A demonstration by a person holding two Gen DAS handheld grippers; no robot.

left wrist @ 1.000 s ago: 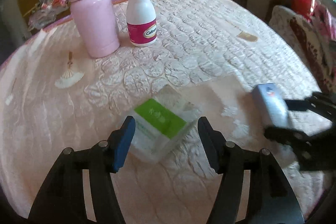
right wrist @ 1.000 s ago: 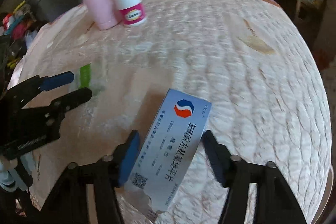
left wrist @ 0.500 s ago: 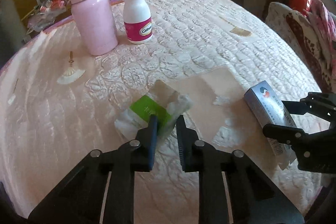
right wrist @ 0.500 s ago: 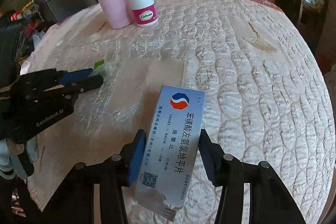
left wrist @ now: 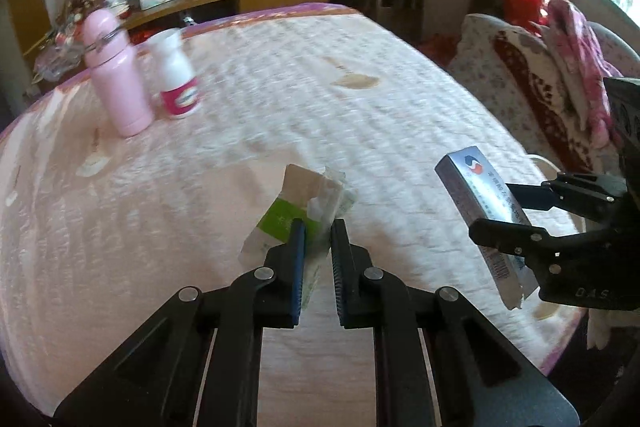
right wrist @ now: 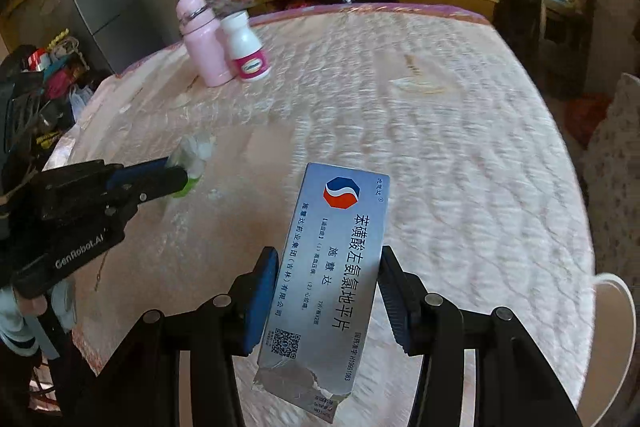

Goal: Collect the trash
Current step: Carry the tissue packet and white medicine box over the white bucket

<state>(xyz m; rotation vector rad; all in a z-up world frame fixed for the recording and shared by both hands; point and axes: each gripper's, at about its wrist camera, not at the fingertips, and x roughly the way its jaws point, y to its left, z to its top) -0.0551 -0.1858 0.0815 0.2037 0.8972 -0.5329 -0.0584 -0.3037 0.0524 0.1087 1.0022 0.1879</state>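
Note:
My left gripper (left wrist: 318, 227) is shut on a crumpled clear wrapper with a green label (left wrist: 298, 215), held off the quilted pink bed cover (left wrist: 360, 115). The right wrist view shows that same wrapper (right wrist: 194, 155) pinched at the left gripper's (right wrist: 180, 179) tips. My right gripper (right wrist: 326, 261) is shut on a silver medicine box (right wrist: 334, 259) with a red and blue logo and a torn lower end. In the left wrist view the box (left wrist: 478, 199) sticks up from the right gripper (left wrist: 490, 209) at the right edge.
A pink flask (left wrist: 114, 75) and a white pill bottle with a pink label (left wrist: 176, 79) stand upright at the bed's far left, seen too as flask (right wrist: 202, 41) and bottle (right wrist: 246, 47). A patterned chair (left wrist: 532, 83) sits right of the bed; a white round rim (right wrist: 620, 339) shows low right.
Both grippers shut on their items, the left on the wrapper and the right on the box. Both then lifted and drew back, so flask and bottle look smaller and farther.

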